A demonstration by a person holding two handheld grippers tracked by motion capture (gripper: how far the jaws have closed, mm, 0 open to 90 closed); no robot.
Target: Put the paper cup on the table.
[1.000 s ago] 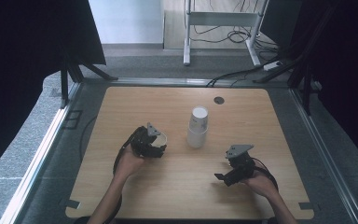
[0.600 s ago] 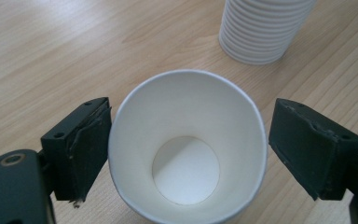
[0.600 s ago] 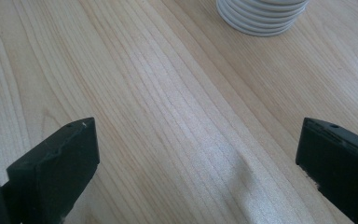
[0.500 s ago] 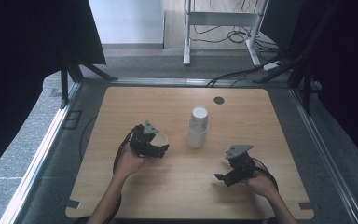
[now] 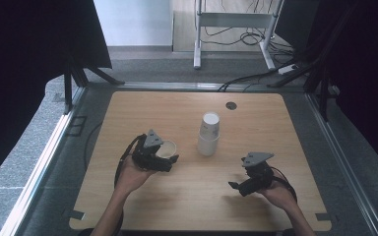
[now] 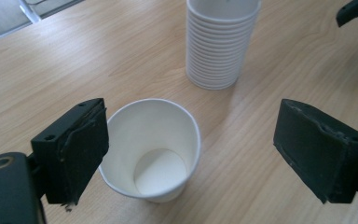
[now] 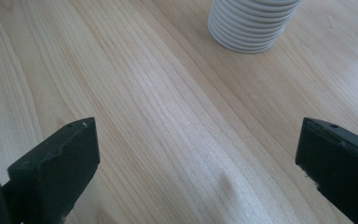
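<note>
A single white paper cup (image 5: 168, 147) (image 6: 154, 154) stands upright and empty on the wooden table (image 5: 177, 113). My left gripper (image 5: 170, 157) (image 6: 198, 149) is open around it. Its jaws have just been opening; the cup sits between them close to the left jaw, with a wide gap to the right jaw. A tall stack of white paper cups (image 5: 209, 133) (image 6: 221, 42) (image 7: 251, 23) stands just beyond, near the table's middle. My right gripper (image 5: 235, 186) (image 7: 198, 168) hovers open over bare wood at the near right, holding nothing.
A round cable hole (image 5: 231, 105) sits near the table's far edge. Dark curtains flank both sides, and a metal rail (image 5: 44, 162) runs along the left. A white stand and cables (image 5: 236, 29) are on the floor beyond the table.
My left gripper's jaws have spread apart and let go of the single cup, which stays standing on the table. The left hand drew back and up slightly. The right hand has stayed put.
</note>
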